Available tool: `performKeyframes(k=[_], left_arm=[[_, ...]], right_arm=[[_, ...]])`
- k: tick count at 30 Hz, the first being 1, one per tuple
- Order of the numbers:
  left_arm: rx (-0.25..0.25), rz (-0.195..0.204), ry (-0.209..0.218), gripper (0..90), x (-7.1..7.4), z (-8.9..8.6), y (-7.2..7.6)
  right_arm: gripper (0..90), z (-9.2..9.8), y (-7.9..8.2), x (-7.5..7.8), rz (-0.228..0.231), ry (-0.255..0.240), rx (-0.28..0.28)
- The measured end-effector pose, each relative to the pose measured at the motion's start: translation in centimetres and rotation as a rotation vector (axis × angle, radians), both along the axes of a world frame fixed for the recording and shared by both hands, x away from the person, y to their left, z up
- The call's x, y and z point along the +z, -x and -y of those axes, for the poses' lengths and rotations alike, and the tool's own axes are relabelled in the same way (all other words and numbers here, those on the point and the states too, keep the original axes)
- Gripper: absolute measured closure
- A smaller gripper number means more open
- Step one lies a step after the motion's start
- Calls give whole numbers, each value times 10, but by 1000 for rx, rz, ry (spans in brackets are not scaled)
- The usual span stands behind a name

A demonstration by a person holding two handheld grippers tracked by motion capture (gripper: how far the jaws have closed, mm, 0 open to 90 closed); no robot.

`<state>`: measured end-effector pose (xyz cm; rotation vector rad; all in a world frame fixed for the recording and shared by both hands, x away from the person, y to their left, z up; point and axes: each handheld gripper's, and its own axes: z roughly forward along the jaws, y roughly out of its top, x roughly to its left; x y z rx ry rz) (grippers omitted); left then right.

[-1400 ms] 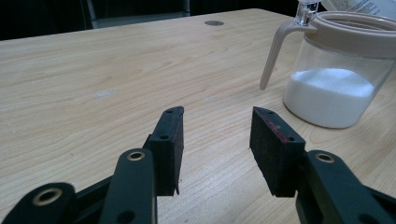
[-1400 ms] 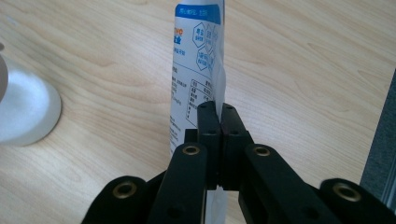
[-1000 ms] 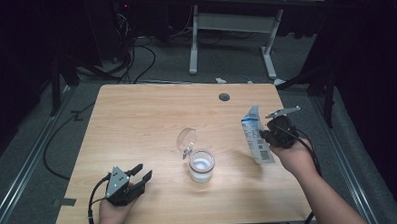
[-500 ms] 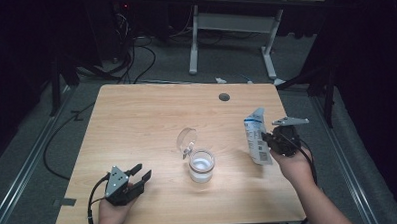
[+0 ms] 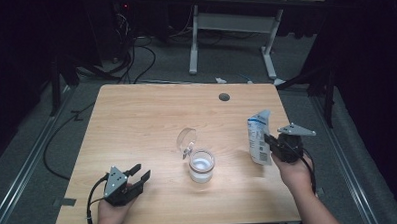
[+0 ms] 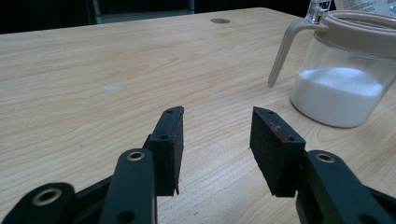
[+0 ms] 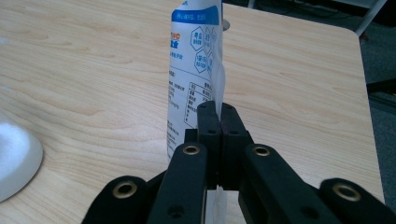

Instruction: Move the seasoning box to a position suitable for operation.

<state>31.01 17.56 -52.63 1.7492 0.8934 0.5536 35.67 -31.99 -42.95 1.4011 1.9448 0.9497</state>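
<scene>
A clear glass jar with white powder in it stands at the table's middle front, its hinged lid flipped up behind it; the jar also fills the right of the left gripper view. My right gripper is shut on a white and blue pouch, which it holds upright at the table's right side. In the right gripper view the pouch rises from between the closed jaws of the right gripper. My left gripper rests near the front left edge, open and empty.
The wooden table has a round cable hole near its far edge. Cables and a second desk's legs lie on the floor beyond it.
My right gripper has carried the pouch a little toward the near right and lower. The left gripper and the jar have not moved.
</scene>
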Motion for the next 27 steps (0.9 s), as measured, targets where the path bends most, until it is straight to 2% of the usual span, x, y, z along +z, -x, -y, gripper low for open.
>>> performKeyframes(k=[5, 10, 13, 14, 18, 19, 22, 23, 27], left_arm=[[0, 1, 2, 550, 0, 0, 0], [-2, 2, 1, 547, 0, 0, 1], [-5, 4, 0, 544, 0, 1, 1], [-9, 2, -4, 545, 0, 1, 1], [-10, 1, -4, 545, 0, 1, 1], [-9, 2, -3, 545, 0, 1, 1], [-10, 4, -2, 545, 0, 1, 1], [-10, 4, -2, 545, 0, 1, 1], [-10, 4, -1, 545, 0, 1, 1]], right_arm=[[899, 0, 2, -3, 30, -22, -9], [899, -4, 8, -11, 88, -35, -10], [898, -5, 9, -14, 98, -38, -12], [899, -6, 12, -17, 120, -38, -14], [899, -7, 16, -20, 150, -53, -26], [899, -7, 18, -21, 173, -63, -31], [899, -6, 20, -23, 186, -75, -37], [899, -6, 22, -24, 207, -82, -39], [899, -5, 23, -27, 227, -85, -46]])
